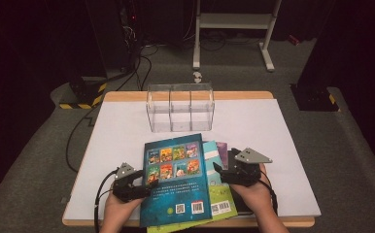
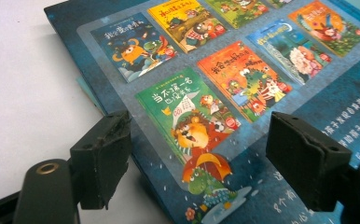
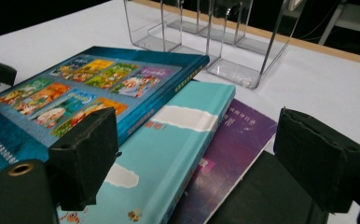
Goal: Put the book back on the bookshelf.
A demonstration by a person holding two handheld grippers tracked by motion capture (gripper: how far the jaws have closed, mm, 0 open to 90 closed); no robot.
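Dark blue picture book [image 1: 175,177] on top of a fanned stack at the near edge of the white table [image 1: 282,145], back cover up with its grid of small cover pictures and barcodes. Long axis running from the near edge toward the far side, leaning slightly left at the top; spine along the right side, over the books below. Underneath, offset to the right: a light teal book [image 3: 178,140], then a purple book [image 3: 243,135], then something black at the bottom.

Left gripper [image 2: 201,168] straddling the blue book's left edge, jaws wide apart and gripping nothing, one jaw over the table, the other over the cover. Right gripper [image 3: 197,158] hovering low over the stack's right side, jaws likewise wide and empty, teal and purple covers visible between them.

Clear acrylic organizer [image 1: 180,108] standing well apart at the far side of the table, its upright compartments holding nothing.

Judged from this: barely begun. No book lifted, none filed. Probably left to do: seizing the top book by its edge, raising it upright, slotting it into a compartment, then the rest.
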